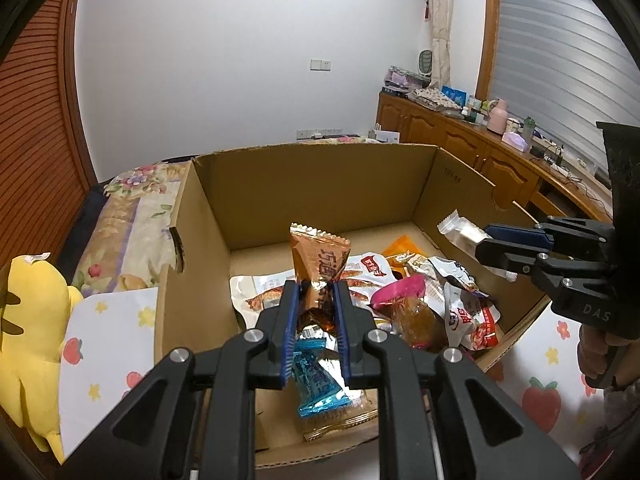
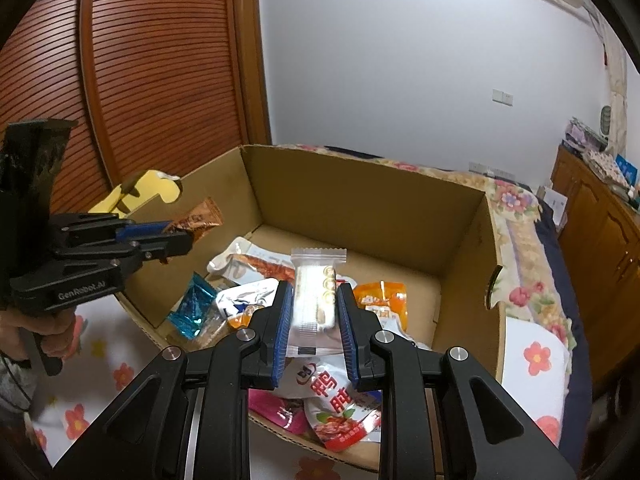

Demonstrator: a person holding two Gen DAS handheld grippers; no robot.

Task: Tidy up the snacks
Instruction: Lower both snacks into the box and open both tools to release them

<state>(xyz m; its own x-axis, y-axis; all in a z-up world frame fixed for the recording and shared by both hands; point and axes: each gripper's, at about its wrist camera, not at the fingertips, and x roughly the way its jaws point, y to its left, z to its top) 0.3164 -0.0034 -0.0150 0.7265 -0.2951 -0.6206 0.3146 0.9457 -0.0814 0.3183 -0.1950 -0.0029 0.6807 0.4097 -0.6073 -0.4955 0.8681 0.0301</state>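
Nearest the lens in the left wrist view, the left gripper (image 1: 316,300) is seen with its jaws closed most of the way on the pinched waist of an orange foil snack packet (image 1: 320,260), which is held upright at the centre of the frame, above the cardboard box (image 1: 320,184). At the far left of that frame a yellow plush toy (image 1: 32,320) lies beside the box on the flower-print cloth (image 1: 108,344); below the jaws a blue wrapped snack (image 1: 316,384) rests on the box floor, and to the right of centre a loose pile of snack packets (image 1: 440,304) is heaped. At the right edge the right gripper (image 1: 486,242) is seen. In the right wrist view its jaws are set partly open around a clear-wrapped white bar (image 2: 316,300), which is gripped by its long sides and held over the pile. Both snacks are thus held above the box rather than laid in it. A slip is judged the main risk: the foil is glossy and held only at a narrow crumpled neck, so the packet could slide out or twist. The bar could be crushed if squeezed harder, and either piece could land untidily on the heap.
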